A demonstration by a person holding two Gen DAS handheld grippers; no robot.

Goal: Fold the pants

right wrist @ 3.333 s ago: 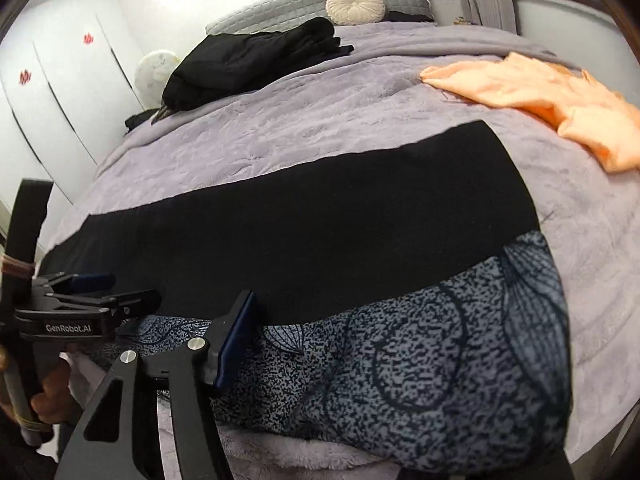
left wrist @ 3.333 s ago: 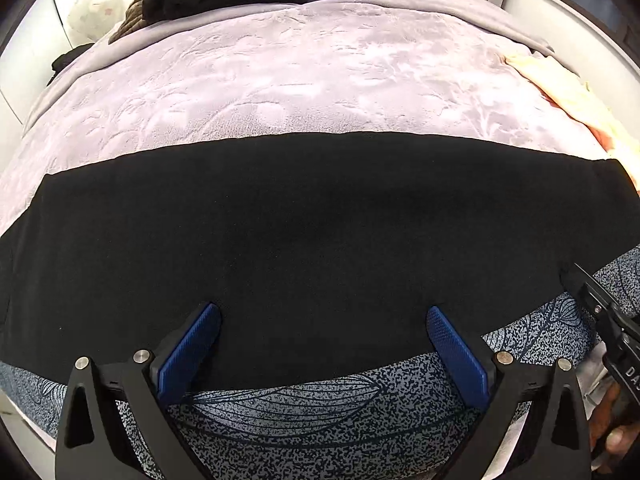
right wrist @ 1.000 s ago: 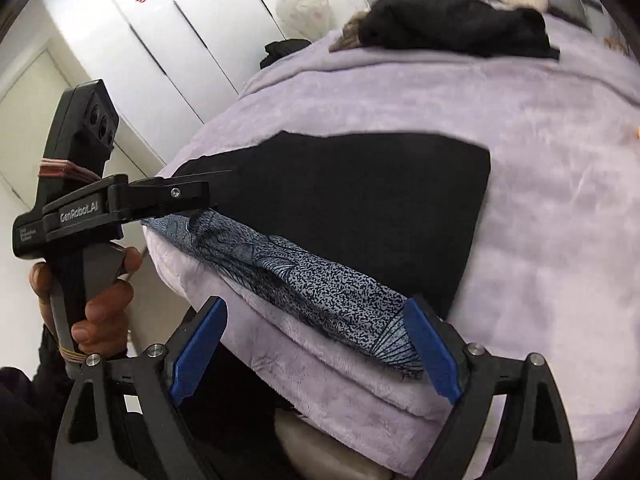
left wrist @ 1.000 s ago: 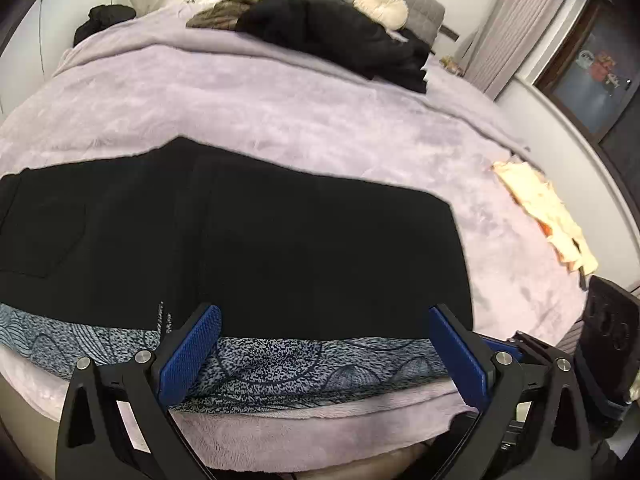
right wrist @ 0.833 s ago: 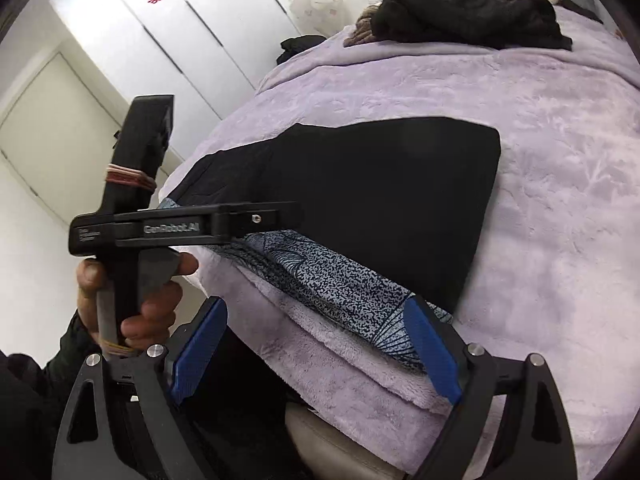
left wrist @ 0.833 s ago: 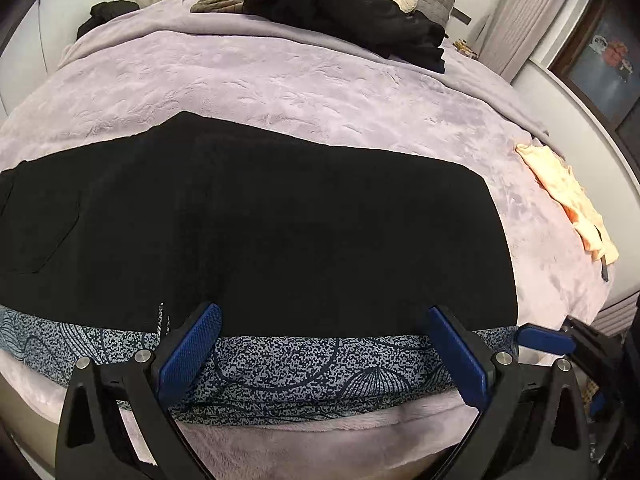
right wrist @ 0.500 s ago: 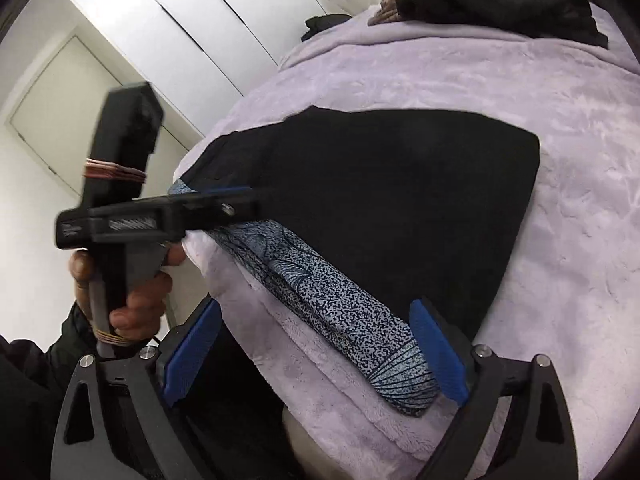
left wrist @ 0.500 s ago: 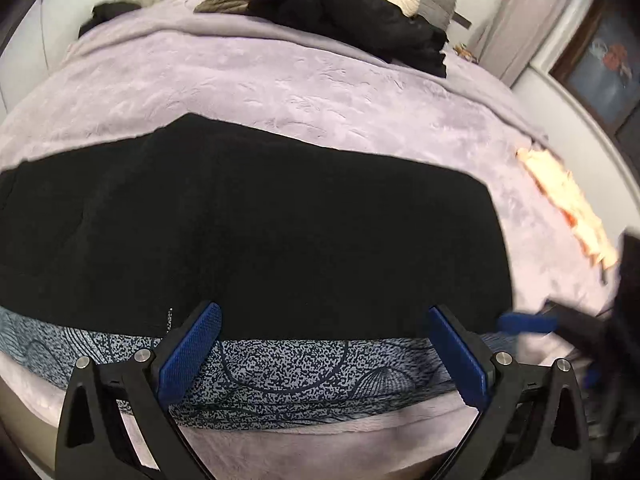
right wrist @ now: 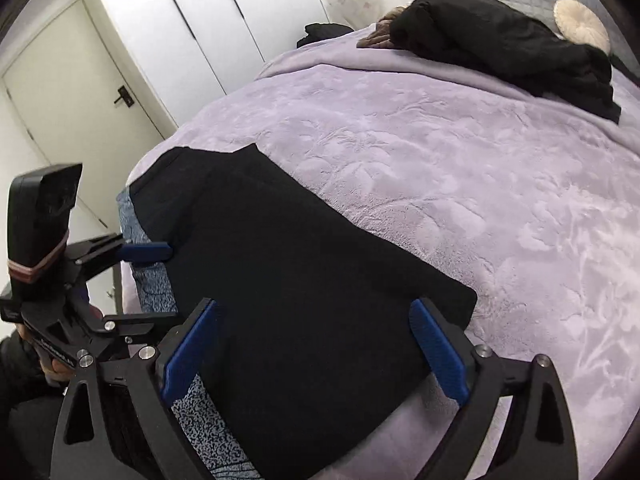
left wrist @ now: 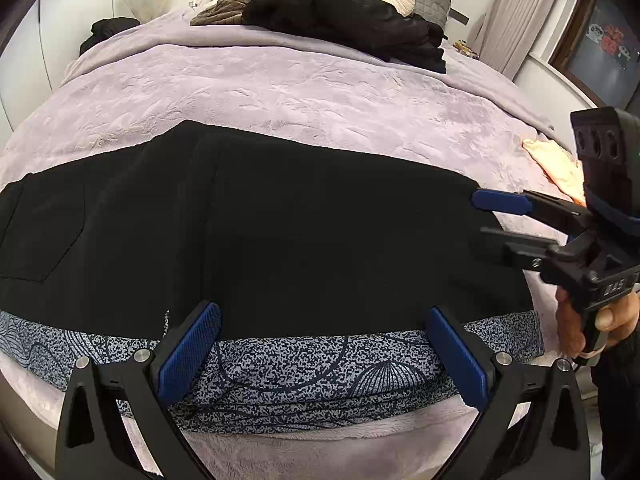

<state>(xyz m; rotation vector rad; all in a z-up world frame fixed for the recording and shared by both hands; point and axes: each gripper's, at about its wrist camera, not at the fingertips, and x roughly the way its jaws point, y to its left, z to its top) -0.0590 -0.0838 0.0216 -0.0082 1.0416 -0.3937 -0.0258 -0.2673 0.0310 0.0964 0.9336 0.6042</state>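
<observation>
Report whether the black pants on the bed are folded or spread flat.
Spread flat: the black pants lie full length across the lilac blanket, no fold visible.

Each gripper is black, with two long fingers faced in ribbed blue pads and silver screw heads at the finger bases. The left gripper (left wrist: pixel 322 354) shows triangular cut-outs in its finger arms; so does the right gripper (right wrist: pixel 314 354). Each carries a tall black block above its handle: the right one has three round holes and a dark blue band, the left a pink elastic band. White lettering marks both bodies, too blurred to read. The sleeves (left wrist: pixel 618 364) are dark.
</observation>
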